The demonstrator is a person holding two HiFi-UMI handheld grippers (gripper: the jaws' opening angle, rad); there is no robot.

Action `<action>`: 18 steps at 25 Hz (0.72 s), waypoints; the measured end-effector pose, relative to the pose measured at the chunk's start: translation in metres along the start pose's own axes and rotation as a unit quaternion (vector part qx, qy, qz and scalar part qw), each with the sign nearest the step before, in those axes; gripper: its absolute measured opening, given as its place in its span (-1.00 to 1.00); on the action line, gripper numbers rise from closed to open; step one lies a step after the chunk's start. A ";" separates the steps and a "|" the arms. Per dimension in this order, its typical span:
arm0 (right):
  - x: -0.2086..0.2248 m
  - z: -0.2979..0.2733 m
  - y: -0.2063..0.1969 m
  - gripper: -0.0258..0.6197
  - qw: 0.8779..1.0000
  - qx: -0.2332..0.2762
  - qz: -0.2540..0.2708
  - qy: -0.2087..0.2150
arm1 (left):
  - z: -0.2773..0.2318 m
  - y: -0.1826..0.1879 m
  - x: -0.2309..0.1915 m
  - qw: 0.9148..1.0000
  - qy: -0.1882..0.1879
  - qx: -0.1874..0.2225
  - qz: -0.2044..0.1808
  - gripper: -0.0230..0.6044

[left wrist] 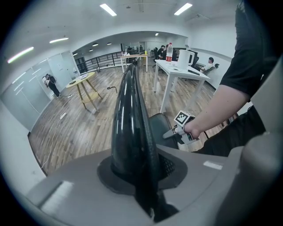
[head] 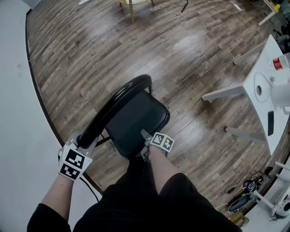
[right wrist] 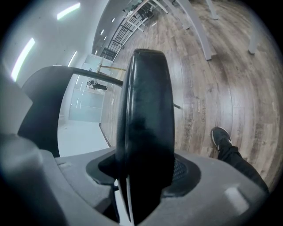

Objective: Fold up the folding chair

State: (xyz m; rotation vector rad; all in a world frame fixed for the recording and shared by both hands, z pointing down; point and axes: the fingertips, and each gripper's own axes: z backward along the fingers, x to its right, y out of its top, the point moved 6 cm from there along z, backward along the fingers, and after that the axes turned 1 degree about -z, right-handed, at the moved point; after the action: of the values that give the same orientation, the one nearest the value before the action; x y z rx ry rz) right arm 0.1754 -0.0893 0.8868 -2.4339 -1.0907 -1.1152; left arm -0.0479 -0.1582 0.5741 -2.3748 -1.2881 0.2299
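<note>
A black folding chair (head: pixel 136 118) stands on the wood floor right in front of me, its seat (head: pixel 138 115) tipped up toward the backrest. My left gripper (head: pixel 84 144) is shut on the glossy black back frame (head: pixel 113 102); in the left gripper view that tube (left wrist: pixel 128 119) runs up from between the pads. My right gripper (head: pixel 146 138) is shut on the seat's near edge, and the padded seat (right wrist: pixel 146 110) fills the right gripper view. The right gripper (left wrist: pixel 174 132) also shows in the left gripper view, beside the seat (left wrist: pixel 158 128).
A white table (head: pixel 272 86) with a bottle and a kettle stands at the right. Cables and a power strip (head: pixel 244 199) lie on the floor at bottom right. A white wall (head: pixel 18 113) runs along the left. A wooden stool (head: pixel 131 9) stands far ahead.
</note>
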 end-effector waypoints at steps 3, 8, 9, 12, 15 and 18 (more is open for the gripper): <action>-0.004 0.001 0.000 -0.15 1.000 -0.001 0.000 0.001 | 0.001 0.001 0.002 1.000 0.001 -0.002 0.004 -0.70; -0.010 0.001 0.000 -0.17 1.000 -0.003 0.000 0.003 | 0.001 0.001 0.006 1.000 0.005 -0.003 0.008 -0.71; -0.011 0.001 0.000 -0.18 1.000 -0.002 0.001 0.002 | 0.001 0.002 0.008 1.000 0.006 -0.003 0.009 -0.71; -0.016 0.001 0.000 -0.18 1.000 -0.002 0.001 0.000 | 0.001 0.002 0.011 1.000 0.009 -0.003 0.012 -0.71; -0.020 0.002 0.001 -0.19 1.000 -0.003 0.001 -0.003 | 0.001 0.002 0.016 1.000 0.011 -0.005 0.015 -0.71; -0.023 0.003 0.000 -0.20 1.000 -0.006 -0.001 -0.004 | 0.001 0.002 0.021 1.000 0.008 -0.003 0.026 -0.72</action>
State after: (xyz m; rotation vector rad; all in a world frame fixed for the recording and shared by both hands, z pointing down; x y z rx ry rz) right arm 0.1671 -0.1005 0.8678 -2.4487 -1.0911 -1.1160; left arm -0.0353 -0.1415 0.5738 -2.4128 -1.2212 0.2223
